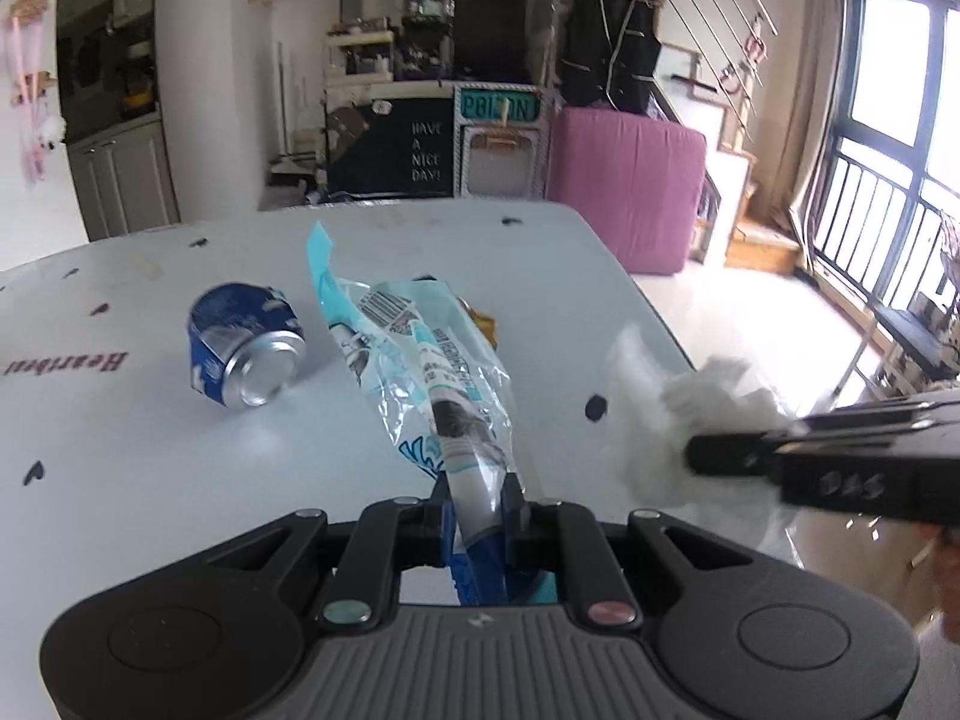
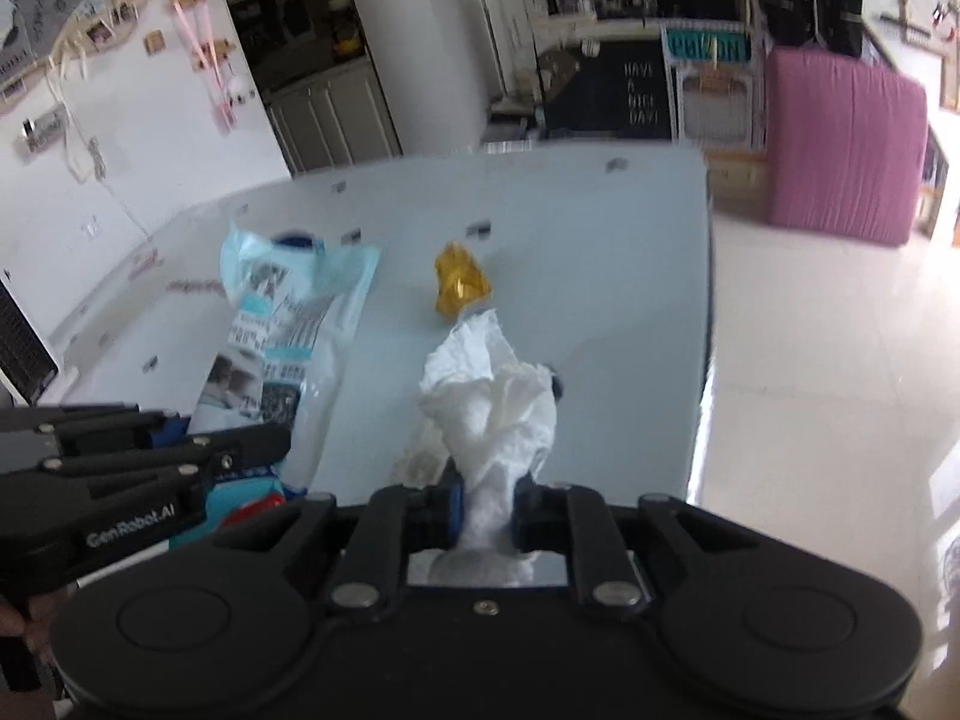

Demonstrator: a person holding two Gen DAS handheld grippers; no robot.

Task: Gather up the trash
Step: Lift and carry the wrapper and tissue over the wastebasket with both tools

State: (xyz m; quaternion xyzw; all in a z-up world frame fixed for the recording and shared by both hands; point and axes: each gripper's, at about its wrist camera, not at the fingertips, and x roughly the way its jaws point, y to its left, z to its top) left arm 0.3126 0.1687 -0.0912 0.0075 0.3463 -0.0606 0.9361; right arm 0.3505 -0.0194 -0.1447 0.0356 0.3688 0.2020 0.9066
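Note:
My left gripper (image 1: 477,501) is shut on a clear and blue plastic wrapper (image 1: 420,360) that stretches away over the white table (image 1: 150,450). A dented blue can (image 1: 243,342) lies on its side to the wrapper's left. My right gripper (image 2: 489,507) is shut on a crumpled white tissue (image 2: 498,402); from the left wrist view that tissue (image 1: 708,402) sticks out of the right gripper (image 1: 696,459) by the table's right edge. A crumpled gold wrapper (image 2: 459,285) sits on the table beyond the tissue. The plastic wrapper (image 2: 282,330) and left gripper (image 2: 282,441) lie left of it.
The table's right edge (image 2: 705,312) drops to a glossy tiled floor (image 2: 828,360). A pink padded block (image 1: 624,186) and a black signboard (image 1: 396,144) stand past the far edge. Small black marks dot the tabletop. A person's hand shows at the lower right (image 1: 948,588).

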